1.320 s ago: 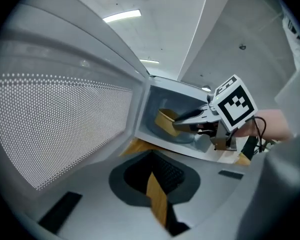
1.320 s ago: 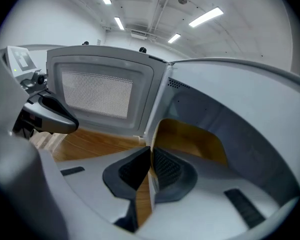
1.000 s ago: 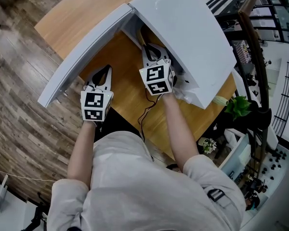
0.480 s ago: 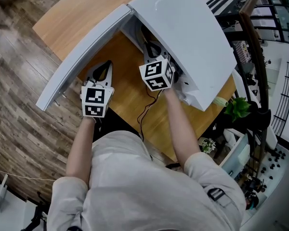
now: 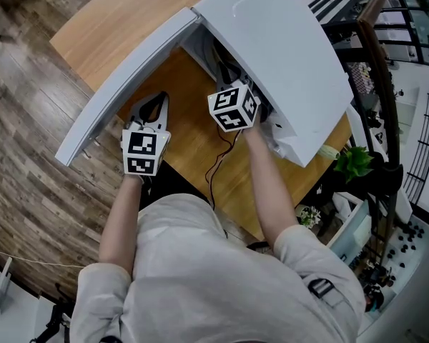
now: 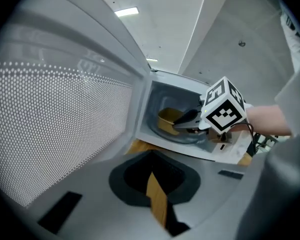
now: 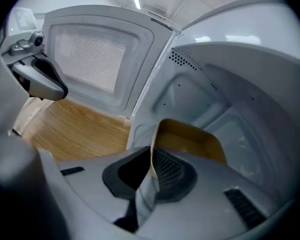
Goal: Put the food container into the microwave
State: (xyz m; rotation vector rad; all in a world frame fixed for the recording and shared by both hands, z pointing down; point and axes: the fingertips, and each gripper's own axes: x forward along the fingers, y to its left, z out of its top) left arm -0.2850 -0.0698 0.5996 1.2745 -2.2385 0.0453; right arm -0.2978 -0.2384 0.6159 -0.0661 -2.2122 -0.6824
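The white microwave (image 5: 272, 48) stands on the wooden table (image 5: 189, 131) with its door (image 5: 129, 70) swung wide open. A shallow tan food container (image 7: 190, 140) is inside the cavity, low over the floor of the oven. My right gripper (image 7: 151, 170) is shut on its near rim; in the left gripper view the container (image 6: 166, 120) shows beyond the right gripper (image 6: 179, 125). In the head view the right gripper (image 5: 227, 73) reaches into the cavity, its tips hidden. My left gripper (image 5: 159, 100) hangs shut and empty beside the door's inner face.
A thin dark cable (image 5: 218, 166) runs over the table from the microwave's front. A green plant (image 5: 354, 157) and shelving stand at the right. Wood-plank floor (image 5: 28, 120) lies left of the table. The door's perforated window (image 6: 55, 124) is close on the left gripper's left.
My right gripper has pushed deeper into the microwave with the container. The left gripper has stayed almost where it was, by the door.
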